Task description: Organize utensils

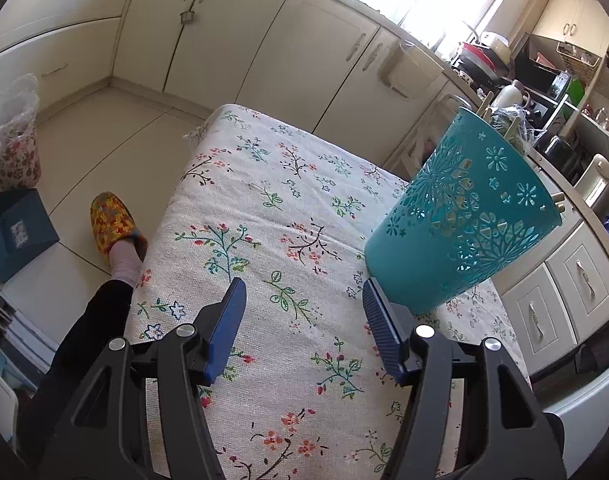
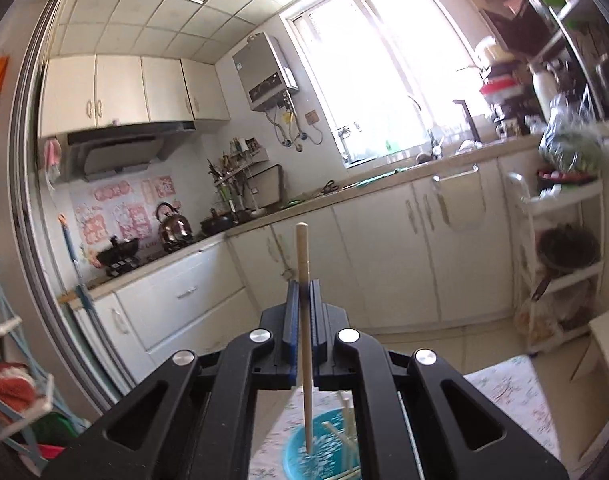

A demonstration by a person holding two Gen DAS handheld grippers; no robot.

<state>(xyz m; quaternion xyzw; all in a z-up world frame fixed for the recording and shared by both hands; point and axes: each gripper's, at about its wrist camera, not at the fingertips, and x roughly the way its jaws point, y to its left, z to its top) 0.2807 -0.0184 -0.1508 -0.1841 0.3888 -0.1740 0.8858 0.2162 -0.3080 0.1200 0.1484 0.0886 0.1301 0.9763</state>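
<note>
A teal cut-out utensil holder [image 1: 464, 216] stands on the floral tablecloth [image 1: 264, 200] at the right, with wooden chopstick ends [image 1: 558, 200] poking past its rim. My left gripper [image 1: 304, 286] is open over the cloth with nothing between its fingers. Its right pad [image 1: 378, 320] sits close beside the holder's base. In the right wrist view my right gripper [image 2: 303, 286] is shut on a single wooden chopstick [image 2: 302, 248], held upright. The chopstick's lower end hangs over the holder's mouth [image 2: 296, 456], where other chopsticks [image 2: 346, 428] lean inside.
A person's dark trouser leg and yellow patterned slipper [image 1: 112, 224] stand by the table's left edge. On the floor at the left are a bag-lined bin [image 1: 12, 136] and a teal box [image 1: 20, 232]. Cream cabinets [image 1: 304, 52] run behind. A white shelf rack [image 2: 560, 240] stands at the right.
</note>
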